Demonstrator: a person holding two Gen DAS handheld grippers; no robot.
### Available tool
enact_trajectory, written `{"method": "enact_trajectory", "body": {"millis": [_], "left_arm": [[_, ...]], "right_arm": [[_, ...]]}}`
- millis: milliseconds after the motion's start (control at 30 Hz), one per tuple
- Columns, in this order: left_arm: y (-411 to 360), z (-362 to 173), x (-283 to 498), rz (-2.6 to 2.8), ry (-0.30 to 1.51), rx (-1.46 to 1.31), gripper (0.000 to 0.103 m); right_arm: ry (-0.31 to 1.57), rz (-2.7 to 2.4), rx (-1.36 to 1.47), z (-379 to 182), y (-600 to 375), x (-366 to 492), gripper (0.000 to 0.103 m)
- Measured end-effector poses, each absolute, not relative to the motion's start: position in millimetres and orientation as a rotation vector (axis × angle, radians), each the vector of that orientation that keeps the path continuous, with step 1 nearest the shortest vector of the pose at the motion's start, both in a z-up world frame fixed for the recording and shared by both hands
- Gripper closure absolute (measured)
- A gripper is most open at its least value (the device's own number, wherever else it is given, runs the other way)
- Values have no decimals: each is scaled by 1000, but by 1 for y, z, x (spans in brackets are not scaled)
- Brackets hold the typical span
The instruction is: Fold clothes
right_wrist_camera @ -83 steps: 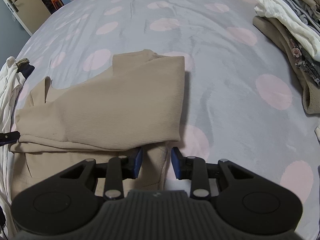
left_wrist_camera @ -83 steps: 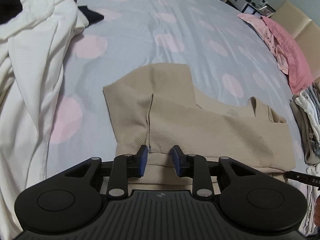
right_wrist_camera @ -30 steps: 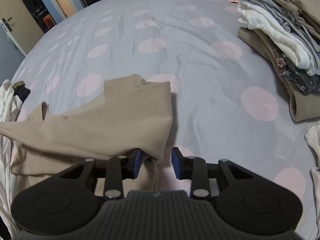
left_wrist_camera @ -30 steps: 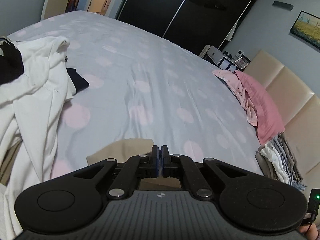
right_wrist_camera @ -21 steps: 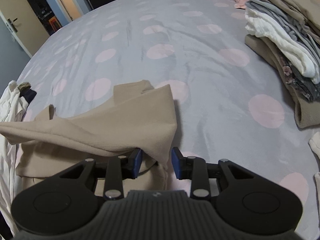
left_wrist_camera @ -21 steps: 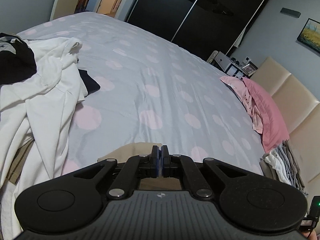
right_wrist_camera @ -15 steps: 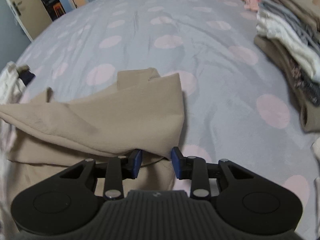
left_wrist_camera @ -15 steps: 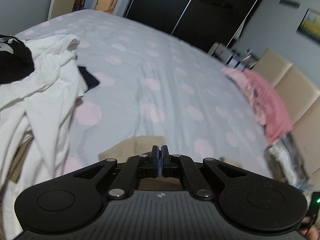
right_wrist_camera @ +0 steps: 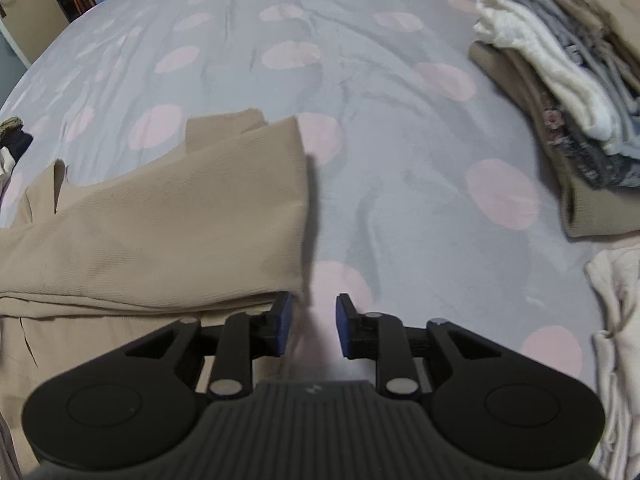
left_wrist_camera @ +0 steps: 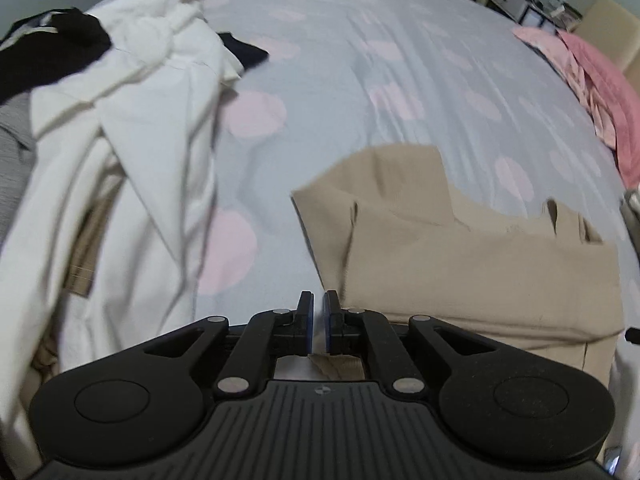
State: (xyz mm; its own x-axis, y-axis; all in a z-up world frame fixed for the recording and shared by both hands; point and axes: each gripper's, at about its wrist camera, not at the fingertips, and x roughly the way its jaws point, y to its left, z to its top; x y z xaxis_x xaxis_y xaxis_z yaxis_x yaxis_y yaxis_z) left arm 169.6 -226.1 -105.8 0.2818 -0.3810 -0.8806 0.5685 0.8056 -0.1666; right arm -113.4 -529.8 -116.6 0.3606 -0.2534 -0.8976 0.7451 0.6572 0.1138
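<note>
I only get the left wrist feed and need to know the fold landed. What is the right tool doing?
Observer: The right tool is open, with nothing between its pads; the beige top's folded edge lies just left of it.
Operator: Is there a finished pile I can't see properly?
Observer: Yes, a stack of folded clothes sits on the bedspread to the right, apart from the top.
Operator: Anything nearer on that side?
Observer: A pale cream garment lies loose at the right edge, below the stack.
</note>
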Motion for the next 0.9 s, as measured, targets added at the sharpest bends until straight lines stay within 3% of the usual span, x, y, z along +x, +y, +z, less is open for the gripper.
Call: {"method": "enact_trajectory", "body": {"millis": [100,333,467,767,900], "left_arm": [[-224,-95,171,-662,1082,141,91],[-239,-98,152,-693,1075,274,86],[-221,-91,144,-701,1053,262,73],[-189,-78,94,-857,1009,352,72],[-175,-74,62,-958,971,444,64]], "right_arm": [[986,-654,572,-112,-526,-113,74],[935,-571,578,-100,-518,-114,73],[905,-524,581,-94,-513,-114,73],[957,-343,418,-87,-452,-120,74],[973,-271,297,-90,-416,-134,74]]}}
